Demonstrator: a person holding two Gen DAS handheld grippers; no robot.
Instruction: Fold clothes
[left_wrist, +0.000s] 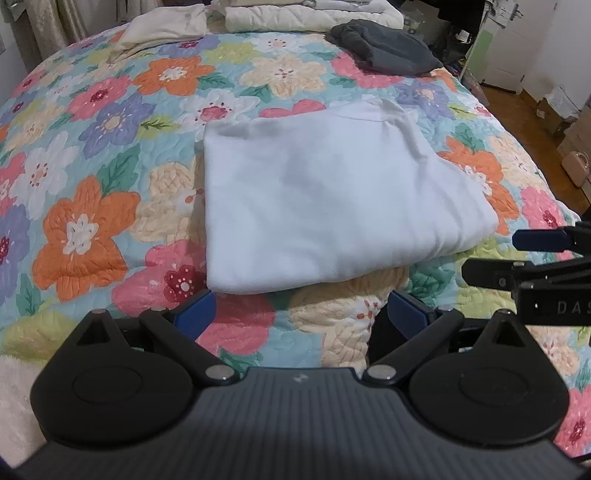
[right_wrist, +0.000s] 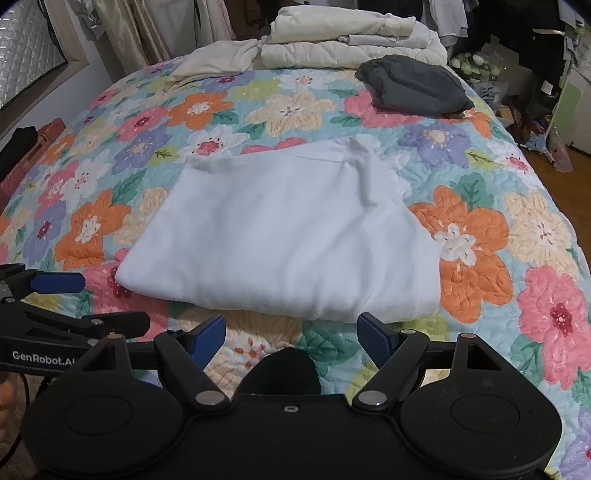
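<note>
White folded garment (left_wrist: 332, 199): soft matt cloth, fleece-like nap, faintly fuzzy, few creases.
Floral quilted bedspread (left_wrist: 110, 155): stitched cotton-like cloth, puckered, matt, printed in orange, pink, purple.
Dark grey crumpled garment (right_wrist: 413, 88), beyond the white garment: thick matt knit or fleece.
Cream padded bedding stack (right_wrist: 347, 40), behind the grey garment: quilted cloth, dull sheen.
Left gripper (left_wrist: 301, 314): matt black plastic body, ribbed top panel, bright metal pivot pins; blue fingers (left_wrist: 197, 310) look rubbery, one textured.
Right gripper (right_wrist: 291, 332): same matt black plastic.
</note>
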